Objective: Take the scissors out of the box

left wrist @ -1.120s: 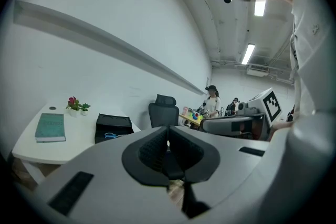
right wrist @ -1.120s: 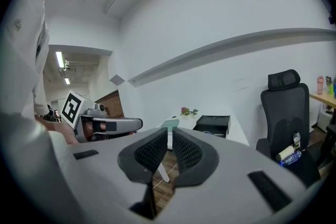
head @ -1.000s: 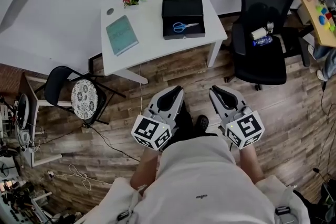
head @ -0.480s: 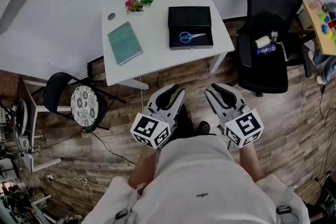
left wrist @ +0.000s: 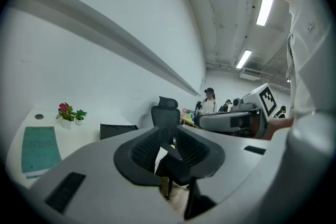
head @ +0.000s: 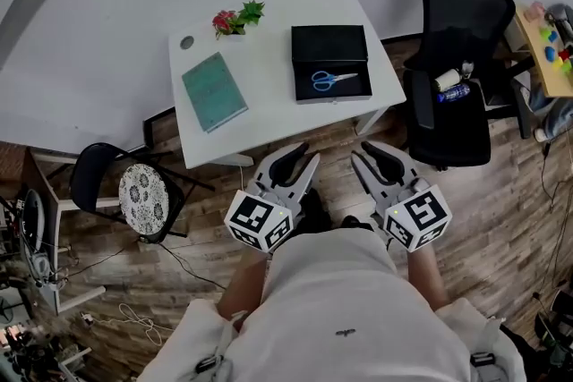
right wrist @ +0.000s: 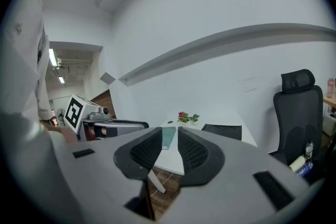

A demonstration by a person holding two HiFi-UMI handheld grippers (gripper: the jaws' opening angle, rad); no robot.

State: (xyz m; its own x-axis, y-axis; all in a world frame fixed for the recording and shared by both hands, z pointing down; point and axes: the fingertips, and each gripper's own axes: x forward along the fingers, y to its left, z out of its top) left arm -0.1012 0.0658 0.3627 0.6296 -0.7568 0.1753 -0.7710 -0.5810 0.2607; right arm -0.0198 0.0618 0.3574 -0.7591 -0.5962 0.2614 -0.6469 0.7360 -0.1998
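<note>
- The head view looked steeply down on a person who held two grippers level at waist height, in front of a white table [head: 269,103].
- Just changed: the left gripper [head: 302,156] had just been opening its jaws. They stood apart, with only the distant black office chair [head: 458,58] showing through the gap. Nothing was held.
- The right gripper [head: 366,153] was also released, jaws apart and empty, with the table edge visible beyond them.
- Compared with a second ago, the table sat lower and nearer in the head view, so the person had stepped toward it.
- Meaning for the task: this looked like the approach, with both tools readied. No grasp had begun.
- The blue-handled scissors [head: 337,80] lay flat inside the open black box [head: 329,45], near its front wall. The box stood on the right part of the table.
- The scissors were well ahead of both grippers, nearer the right gripper's line than the left's, and touched by neither.
- Also on the table were a teal book [head: 214,90] to the box's left and a small potted plant [head: 235,17] at the back.
</note>
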